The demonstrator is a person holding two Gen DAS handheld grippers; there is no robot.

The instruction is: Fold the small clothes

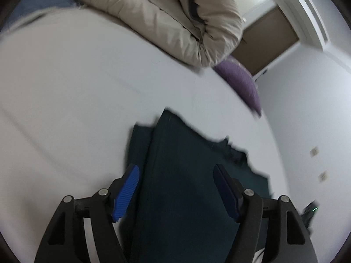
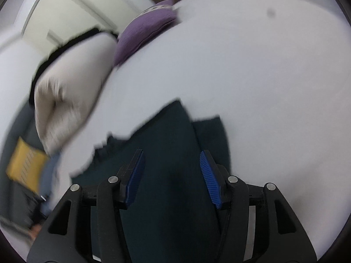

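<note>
A dark teal garment (image 1: 179, 175) lies partly folded on the white bed sheet (image 1: 65, 100). My left gripper (image 1: 176, 171) is open, its blue-padded fingers spread above the garment, one on each side of a folded layer. In the right wrist view the same garment (image 2: 171, 144) lies below my right gripper (image 2: 172, 157), which is open with its blue pads wide apart over the cloth. Neither gripper holds the cloth. Both views are blurred by motion.
A rolled beige duvet (image 1: 171, 15) lies at the far side of the bed, also in the right wrist view (image 2: 70, 92). A purple cushion (image 1: 241, 81) sits by the bed edge near the wall (image 2: 144, 28). A yellow object (image 2: 24, 162) lies at the left.
</note>
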